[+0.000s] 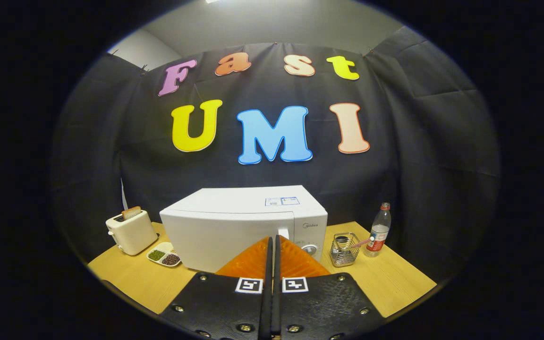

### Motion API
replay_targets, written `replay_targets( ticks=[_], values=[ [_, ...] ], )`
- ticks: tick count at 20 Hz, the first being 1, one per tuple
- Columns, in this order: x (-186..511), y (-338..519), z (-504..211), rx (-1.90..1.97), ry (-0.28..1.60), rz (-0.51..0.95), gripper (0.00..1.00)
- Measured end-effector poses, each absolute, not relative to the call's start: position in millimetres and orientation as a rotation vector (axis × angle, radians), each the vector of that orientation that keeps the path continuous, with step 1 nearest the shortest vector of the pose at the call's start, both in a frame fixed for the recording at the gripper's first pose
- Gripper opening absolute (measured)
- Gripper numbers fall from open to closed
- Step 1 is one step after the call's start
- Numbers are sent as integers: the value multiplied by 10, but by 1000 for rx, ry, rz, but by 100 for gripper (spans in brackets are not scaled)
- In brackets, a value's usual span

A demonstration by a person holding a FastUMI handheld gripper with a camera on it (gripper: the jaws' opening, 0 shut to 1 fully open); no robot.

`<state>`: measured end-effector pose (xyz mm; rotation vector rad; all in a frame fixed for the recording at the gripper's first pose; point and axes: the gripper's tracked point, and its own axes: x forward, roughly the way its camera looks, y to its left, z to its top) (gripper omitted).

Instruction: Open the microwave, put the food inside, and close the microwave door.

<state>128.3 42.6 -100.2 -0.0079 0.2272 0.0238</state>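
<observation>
Tongs point(272, 240): held level, fingers pressed together on nothing — pointed at the microwave's door.
Microwave point(234, 226): door closed, set mid-worktop point(395, 283), just beyond the tips.
Food dish point(164, 256): near-left of microwave — beside toaster point(131, 231).

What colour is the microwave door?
White, like the rest of the microwave; gripper view shows it, just beyond the shut gripper.

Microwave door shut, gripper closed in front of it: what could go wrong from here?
1. The gripper is shut with nothing held, its tips near the microwave door handle; approaching without opening could push the oven instead of hooking it.
2. The door's swing side is unclear; it might sweep the divided dish or toaster.
</observation>
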Motion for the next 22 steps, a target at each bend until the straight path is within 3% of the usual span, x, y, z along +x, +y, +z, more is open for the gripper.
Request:
replay_targets(
  ticks=[9, 10, 11, 14, 22],
  values=[
    [555, 443, -818, 13, 192, 48, 1],
    [469, 470, -795, 18, 188, 62, 6],
    [405, 507, -775, 25, 184, 77, 19],
    [285, 515, -722, 38, 162, 86, 99],
    [119, 491, -672, 28, 151, 90, 99]
  ],
)
